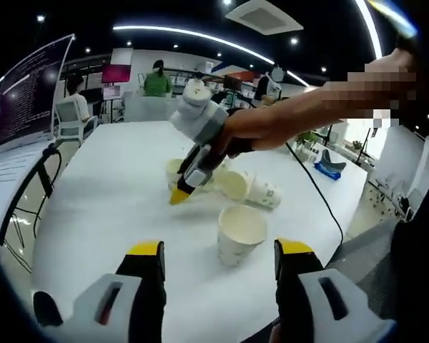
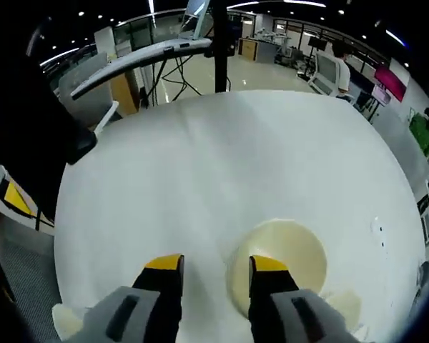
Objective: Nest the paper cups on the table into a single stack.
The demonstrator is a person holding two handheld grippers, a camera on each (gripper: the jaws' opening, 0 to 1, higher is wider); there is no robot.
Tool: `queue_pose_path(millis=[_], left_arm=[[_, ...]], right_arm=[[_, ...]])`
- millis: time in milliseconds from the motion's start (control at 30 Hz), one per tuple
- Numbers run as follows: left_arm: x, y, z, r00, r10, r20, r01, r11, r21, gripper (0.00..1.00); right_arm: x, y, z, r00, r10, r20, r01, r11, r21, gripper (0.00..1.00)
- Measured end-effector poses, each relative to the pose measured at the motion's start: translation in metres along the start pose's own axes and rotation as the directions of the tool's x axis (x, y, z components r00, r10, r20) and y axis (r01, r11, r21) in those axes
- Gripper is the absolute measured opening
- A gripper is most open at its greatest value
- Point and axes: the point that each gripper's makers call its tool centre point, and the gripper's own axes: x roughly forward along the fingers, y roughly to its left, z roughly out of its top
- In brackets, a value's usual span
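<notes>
Left gripper (image 1: 219, 261), jaws apart, faces an upright paper cup (image 1: 239, 234) on the table (image 1: 107, 193). Right gripper (image 2: 216, 271), jaws apart, straddles another cup's rim (image 2: 282, 261); close squarely, avoid crushing.

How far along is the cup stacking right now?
Nothing looks nested yet. On the white table one upright cup stands alone near the open left gripper, and another cup lies on its side. The right gripper is down at a third cup, jaws open astride its near rim, not yet closed. All nesting remains.
</notes>
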Motion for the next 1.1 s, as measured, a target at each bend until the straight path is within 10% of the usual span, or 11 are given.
queue_pose_path(millis=[367, 1100], left_arm=[[-0.002, 0.004, -0.002, 1.000, 0.003, -0.001, -0.003, 1.000, -0.008, 0.59], [0.001, 0.002, -0.002, 1.000, -0.006, -0.012, 0.006, 1.000, 0.016, 0.60]], right_arm=[[0.005, 0.006, -0.009, 0.998, -0.030, -0.048, 0.029, 0.999, -0.031, 0.07], [-0.013, 0.017, 0.005, 1.000, 0.006, 0.017, -0.005, 0.999, -0.040, 0.00]])
